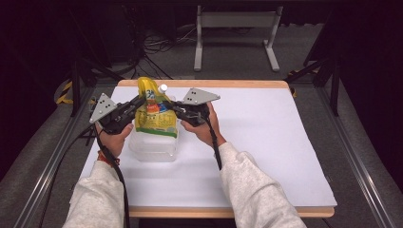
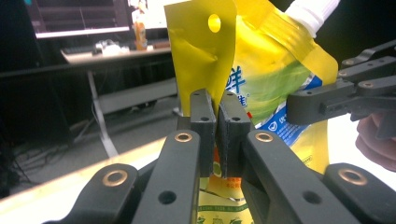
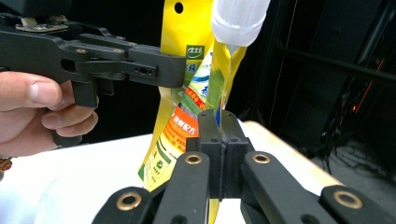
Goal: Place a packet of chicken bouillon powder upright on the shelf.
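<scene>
Yellow refill pouch [image 1: 153, 111] with a white screw cap [image 1: 163, 88] stands upright at about ten o'clock on the white table [image 1: 266, 156], held from both sides over a clear plastic tub [image 1: 154, 145]. The left gripper [image 1: 139, 102] is clenched on the pouch's left edge: in the left gripper view its two black jaws stand almost pressed together with the pouch's [image 2: 261, 79] yellow side flap pinched between them, below a round hanging hole [image 2: 214, 22]. The right gripper [image 1: 173, 108] is likewise clamped on the pouch's opposite edge; in the right gripper view the jaws are drawn tight on the thin seam of the pouch [image 3: 187, 112] directly under the cap [image 3: 238, 18]. Each gripper carries a grey three-cornered plate, the left plate [image 1: 102, 107] at nine o'clock of the pouch and the right plate [image 1: 199, 96] at three o'clock. The left hand [image 1: 115, 135] wraps the gripper handle from below, just beside the tub's left wall; the right hand [image 1: 204, 126] grips its handle at the tub's right. Both forearms, in pale grey sleeves [image 1: 252, 185], reach up from six o'clock and angle inward toward the pouch, with black cables [image 1: 121, 175] trailing back along them. The pouch's bottom edge sits at the tub's open top; whether it touches the rim cannot be told.
</scene>
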A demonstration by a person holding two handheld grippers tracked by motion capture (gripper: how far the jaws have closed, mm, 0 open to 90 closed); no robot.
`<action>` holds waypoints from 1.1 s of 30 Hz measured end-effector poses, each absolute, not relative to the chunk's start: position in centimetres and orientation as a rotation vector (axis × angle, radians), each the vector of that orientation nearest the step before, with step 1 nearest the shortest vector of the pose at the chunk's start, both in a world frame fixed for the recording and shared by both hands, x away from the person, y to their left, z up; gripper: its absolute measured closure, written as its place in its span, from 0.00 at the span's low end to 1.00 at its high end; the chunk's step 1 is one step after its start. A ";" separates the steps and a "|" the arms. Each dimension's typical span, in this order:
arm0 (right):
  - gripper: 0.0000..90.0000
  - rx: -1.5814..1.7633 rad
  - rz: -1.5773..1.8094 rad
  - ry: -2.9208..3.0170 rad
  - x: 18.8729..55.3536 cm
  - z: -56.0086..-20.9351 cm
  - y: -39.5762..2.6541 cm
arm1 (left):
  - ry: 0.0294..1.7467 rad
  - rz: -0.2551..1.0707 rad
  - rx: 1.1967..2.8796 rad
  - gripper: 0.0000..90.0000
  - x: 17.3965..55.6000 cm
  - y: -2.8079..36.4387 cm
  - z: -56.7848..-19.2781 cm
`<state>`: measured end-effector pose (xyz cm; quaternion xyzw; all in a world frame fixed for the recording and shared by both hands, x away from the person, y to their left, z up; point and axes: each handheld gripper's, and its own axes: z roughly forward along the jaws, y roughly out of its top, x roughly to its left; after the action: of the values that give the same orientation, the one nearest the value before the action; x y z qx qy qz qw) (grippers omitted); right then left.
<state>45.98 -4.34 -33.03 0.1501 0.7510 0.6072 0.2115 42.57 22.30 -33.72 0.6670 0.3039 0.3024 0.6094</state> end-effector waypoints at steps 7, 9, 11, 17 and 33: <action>1.00 0.413 1.703 2.059 46.2 -32.2 -4.4 | 0.692 0.714 1.525 0.95 42.8 22.3 -33.0; 1.00 0.416 1.698 2.053 46.2 -32.3 -4.2 | 0.693 0.715 1.523 0.95 43.0 22.3 -33.1; 1.00 0.417 1.694 2.055 46.4 -32.3 -4.2 | 0.688 0.699 1.514 0.94 43.3 22.4 -33.3; 1.00 0.432 1.687 2.062 47.0 -33.0 -4.2 | 0.682 0.673 1.513 0.93 44.0 22.6 -34.2; 1.00 0.425 1.680 2.069 47.0 -33.6 -4.1 | 0.671 0.647 1.531 0.93 44.3 23.0 -34.5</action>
<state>47.03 -4.11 -33.59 0.1537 0.7479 0.6073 0.2195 44.25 23.02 -34.45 0.6670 0.2922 0.2821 0.6247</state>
